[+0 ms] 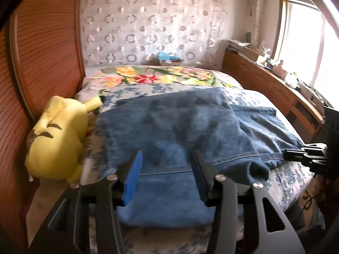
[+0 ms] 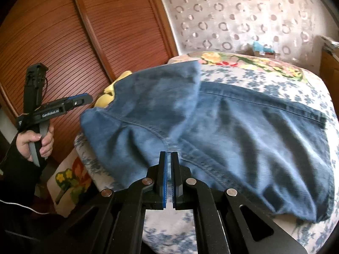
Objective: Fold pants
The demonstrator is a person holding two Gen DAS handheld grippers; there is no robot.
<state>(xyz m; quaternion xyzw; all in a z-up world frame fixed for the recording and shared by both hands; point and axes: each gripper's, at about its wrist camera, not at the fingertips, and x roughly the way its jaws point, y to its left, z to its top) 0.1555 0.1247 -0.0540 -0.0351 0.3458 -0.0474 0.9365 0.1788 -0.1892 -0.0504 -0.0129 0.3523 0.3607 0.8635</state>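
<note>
Lying doubled on the bed [image 1: 281,110], the pants [image 1: 173,127] show one fold laid, rumpled, more to go. Left gripper [image 1: 167,165] hovers at the near edge, jaws apart, nothing between; right gripper [image 2: 168,158] has jaws together, empty, by the seam.

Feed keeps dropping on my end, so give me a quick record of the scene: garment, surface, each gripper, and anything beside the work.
garment: blue jeans, partly folded, lying on the bed
surface: bed with floral cover
left gripper: open, jeans below the fingers, nothing pinched
right gripper: shut, at the near edge of the jeans; a grip on cloth cannot be told
beside work: yellow plush toy at the jeans' left edge
</note>
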